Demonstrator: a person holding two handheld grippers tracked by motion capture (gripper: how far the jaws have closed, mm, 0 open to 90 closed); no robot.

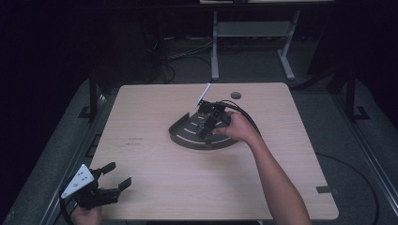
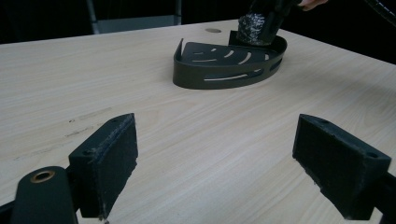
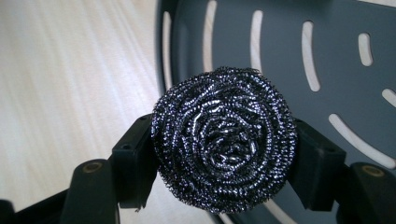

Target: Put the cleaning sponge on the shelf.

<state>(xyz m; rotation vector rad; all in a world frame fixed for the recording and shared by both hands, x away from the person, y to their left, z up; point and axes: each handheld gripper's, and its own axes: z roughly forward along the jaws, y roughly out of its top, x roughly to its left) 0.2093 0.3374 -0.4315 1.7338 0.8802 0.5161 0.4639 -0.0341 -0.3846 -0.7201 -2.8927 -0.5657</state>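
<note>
My right gripper (image 1: 205,125) sits over the dark grey, quarter-round metal corner tray with curved slots (image 1: 180,133) near the middle of the pale wood-grain table (image 1: 155,187), my right hand (image 1: 239,127) wrapped around its body. From the high view I cannot make out what its jaws hold. My left gripper (image 1: 117,175) rests at the near left corner of the table, well apart from the tray, jaws spread and empty, its grey three-cornered plate (image 1: 79,180) on top.

In the left gripper view I see the two black padded jaws of the left gripper (image 2: 215,158) standing wide apart over bare table (image 2: 215,135). Farther off, the tray (image 2: 224,74) shows its low slotted wall and flat slotted floor, and a crinkled, shiny bundle (image 2: 252,28) hangs above its far side, clamped under the right gripper.

The right gripper view gives the detail the others lack: my right gripper (image 3: 223,154) is clenched on a round steel-wool scourer of coiled, glinting wire (image 3: 224,140), one black jaw pressed to each side. Behind it lies the tray's smooth slotted floor (image 3: 289,56), with the table's wood grain (image 3: 70,70) to the left.
</note>
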